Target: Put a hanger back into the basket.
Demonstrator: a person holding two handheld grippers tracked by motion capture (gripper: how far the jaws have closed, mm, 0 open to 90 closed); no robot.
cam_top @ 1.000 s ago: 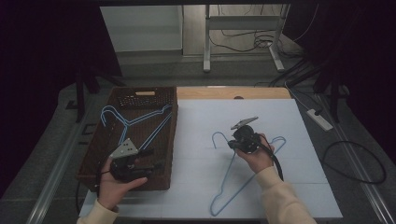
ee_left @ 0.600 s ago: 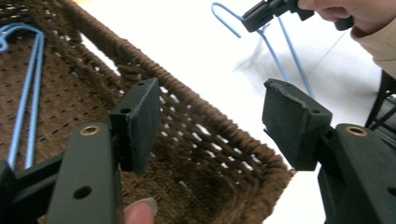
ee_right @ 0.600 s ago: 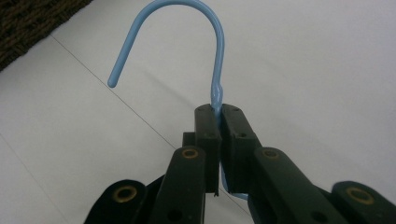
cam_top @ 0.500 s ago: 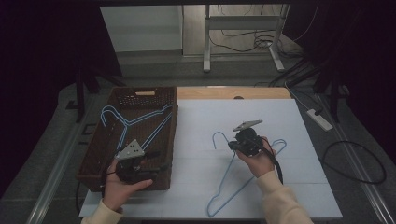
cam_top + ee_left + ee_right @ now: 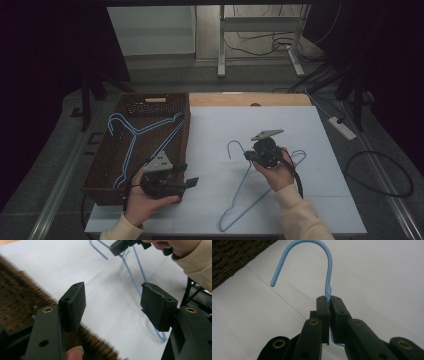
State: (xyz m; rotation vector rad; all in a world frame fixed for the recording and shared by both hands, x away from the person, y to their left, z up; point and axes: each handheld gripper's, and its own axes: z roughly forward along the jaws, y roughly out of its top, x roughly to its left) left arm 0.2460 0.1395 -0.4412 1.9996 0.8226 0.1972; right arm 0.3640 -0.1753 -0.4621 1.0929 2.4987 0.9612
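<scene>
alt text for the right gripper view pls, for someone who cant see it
The right gripper has its two black jaws shut on the neck of a light blue wire hanger, whose hook curves up and over to the left. Below lies a white table cover, with a brown woven basket in the top left corner.

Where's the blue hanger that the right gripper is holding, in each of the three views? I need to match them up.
High view: the blue hanger lies on the white sheet, right of centre, neck pinched by the right gripper.
Left gripper view: top centre to lower right, its wires crossing the sheet.
Right gripper view: its hook curls up from the shut jaws.
Shared landmark: the brown wicker basket.
</scene>
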